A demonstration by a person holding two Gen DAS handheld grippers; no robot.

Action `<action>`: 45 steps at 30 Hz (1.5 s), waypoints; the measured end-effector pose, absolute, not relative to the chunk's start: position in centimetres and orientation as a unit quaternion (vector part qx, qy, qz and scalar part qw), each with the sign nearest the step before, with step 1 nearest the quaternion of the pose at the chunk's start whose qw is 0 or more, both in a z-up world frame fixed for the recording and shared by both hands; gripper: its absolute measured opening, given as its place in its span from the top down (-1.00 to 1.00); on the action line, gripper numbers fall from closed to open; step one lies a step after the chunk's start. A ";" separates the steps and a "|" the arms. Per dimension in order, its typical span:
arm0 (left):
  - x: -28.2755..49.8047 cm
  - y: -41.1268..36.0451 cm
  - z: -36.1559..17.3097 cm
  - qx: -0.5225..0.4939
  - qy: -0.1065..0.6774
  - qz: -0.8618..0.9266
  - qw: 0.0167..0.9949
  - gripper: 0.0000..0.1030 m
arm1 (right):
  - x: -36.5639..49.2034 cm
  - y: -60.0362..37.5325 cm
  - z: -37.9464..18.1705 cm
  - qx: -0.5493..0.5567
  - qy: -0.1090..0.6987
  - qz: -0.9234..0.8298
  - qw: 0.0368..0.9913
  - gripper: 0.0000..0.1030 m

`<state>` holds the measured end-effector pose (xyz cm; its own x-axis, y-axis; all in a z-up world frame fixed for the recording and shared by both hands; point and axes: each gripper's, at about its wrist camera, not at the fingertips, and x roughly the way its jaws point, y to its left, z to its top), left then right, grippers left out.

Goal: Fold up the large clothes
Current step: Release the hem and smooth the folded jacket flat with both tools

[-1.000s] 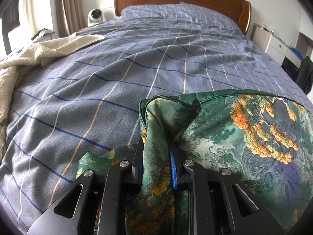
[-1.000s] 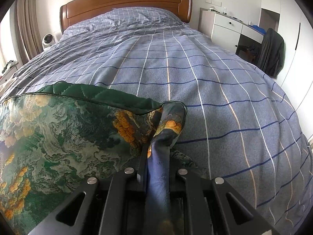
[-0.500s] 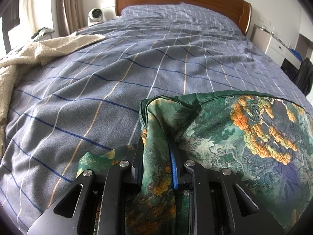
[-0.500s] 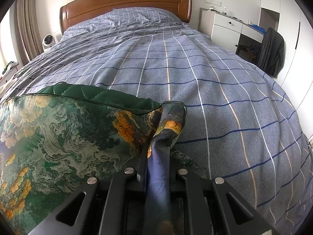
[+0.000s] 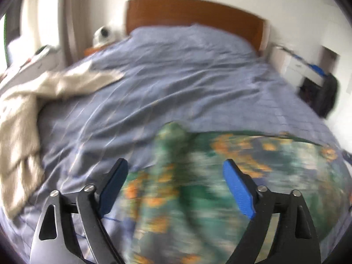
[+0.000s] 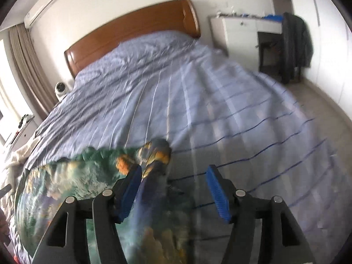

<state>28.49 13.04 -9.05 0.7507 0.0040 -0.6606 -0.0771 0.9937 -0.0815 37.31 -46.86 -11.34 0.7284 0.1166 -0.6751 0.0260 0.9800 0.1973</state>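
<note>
As the garment (image 5: pixel 220 187) is laid on the bed (image 5: pixel 176 77), low in both frames, the left gripper (image 5: pixel 173 187) and right gripper (image 6: pixel 173 189) have just been opened, with cloth loose between the jaws. Both should be lifted clear before the fold is smoothed.

The bed (image 5: pixel 198 83) fills both views, wooden headboard at the top, covered in a blue-grey checked sheet. Low in each frame, the green printed garment (image 5: pixel 253 176) lies on it; a cream blanket (image 5: pixel 26 114) sprawls at left.
</note>
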 end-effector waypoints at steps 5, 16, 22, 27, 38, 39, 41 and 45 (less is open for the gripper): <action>31.5 3.0 -9.2 -0.019 0.401 -0.102 0.910 -0.84 | 34.8 -44.5 -9.9 0.104 0.361 0.095 0.922 -0.23; 42.3 -5.2 -19.8 -0.023 0.495 -0.057 0.867 -0.94 | 35.4 -41.1 -19.7 0.102 0.423 0.155 0.887 -0.23; 39.3 -5.4 -17.5 0.014 0.486 -0.078 0.870 -0.92 | 35.5 -41.1 -20.3 0.118 0.414 0.164 0.888 -0.23; 31.9 -6.0 -16.0 0.066 0.462 -0.132 0.874 -0.93 | 35.5 -42.5 -20.3 0.124 0.410 0.166 0.888 -0.23; 30.1 -5.7 -18.0 0.066 0.444 -0.123 0.885 -0.99 | 35.0 -42.4 -20.1 0.112 0.413 0.160 0.890 -0.22; 29.6 -5.7 -17.6 0.063 0.444 -0.117 0.886 -0.98 | 34.9 -42.4 -20.1 0.112 0.413 0.160 0.890 -0.22; 27.9 -5.3 -17.0 0.057 0.443 -0.113 0.887 -0.95 | 34.9 -42.4 -20.0 0.111 0.413 0.159 0.890 -0.22; 23.4 -5.2 -16.4 0.049 0.440 -0.119 0.889 -0.95 | 34.9 -42.3 -20.1 0.110 0.413 0.159 0.890 -0.22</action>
